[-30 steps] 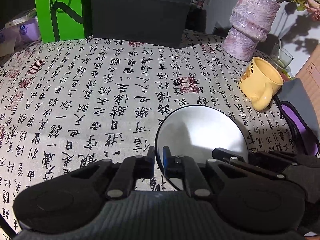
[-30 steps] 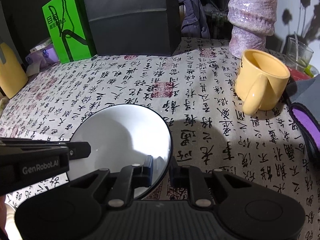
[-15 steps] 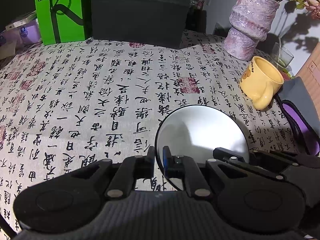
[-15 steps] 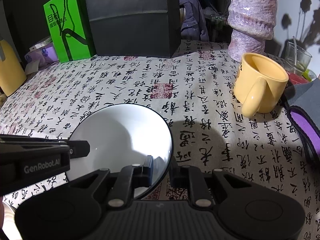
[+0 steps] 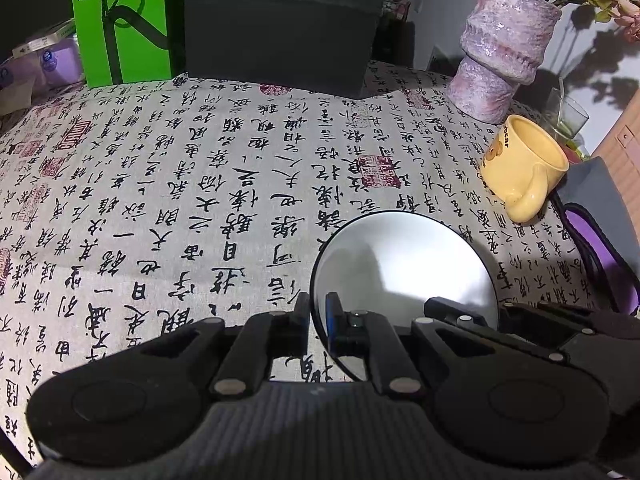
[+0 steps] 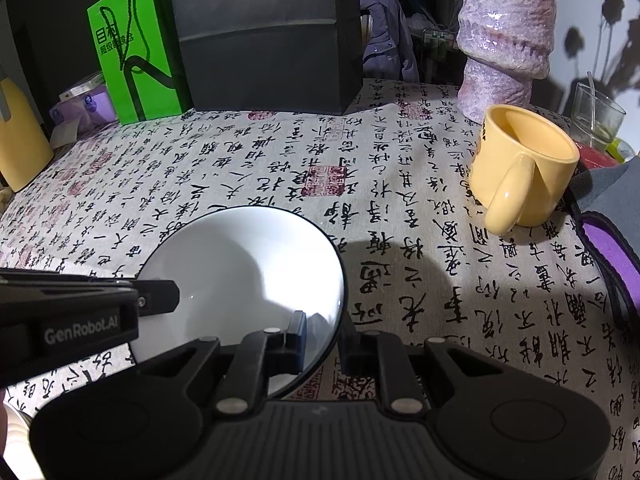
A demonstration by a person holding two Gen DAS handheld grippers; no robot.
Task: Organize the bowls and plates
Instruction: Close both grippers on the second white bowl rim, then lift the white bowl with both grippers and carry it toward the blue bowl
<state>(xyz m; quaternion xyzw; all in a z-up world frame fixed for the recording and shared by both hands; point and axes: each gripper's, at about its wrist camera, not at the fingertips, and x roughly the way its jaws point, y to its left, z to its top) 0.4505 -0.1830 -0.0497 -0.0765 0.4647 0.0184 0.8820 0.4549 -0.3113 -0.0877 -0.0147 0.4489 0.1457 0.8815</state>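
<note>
The bowl's (image 6: pixel 248 264) near rim at 6 o'clock is hidden behind the right tool (image 6: pixel 322 332), and its left edge behind the left tool (image 6: pixel 80 312). The vase (image 6: pixel 506 36) is cut off at 12 o'clock. The yellow object (image 6: pixel 20 140) at 9 o'clock runs off the frame, unidentifiable. Whether the bowl touches the counter (image 5: pixel 200 200) cannot be told.

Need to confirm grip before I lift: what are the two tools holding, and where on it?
Both hold the white bowl by its rim: the left tool pinches the left edge, the right tool the near right edge, one finger inside, one outside.
</note>
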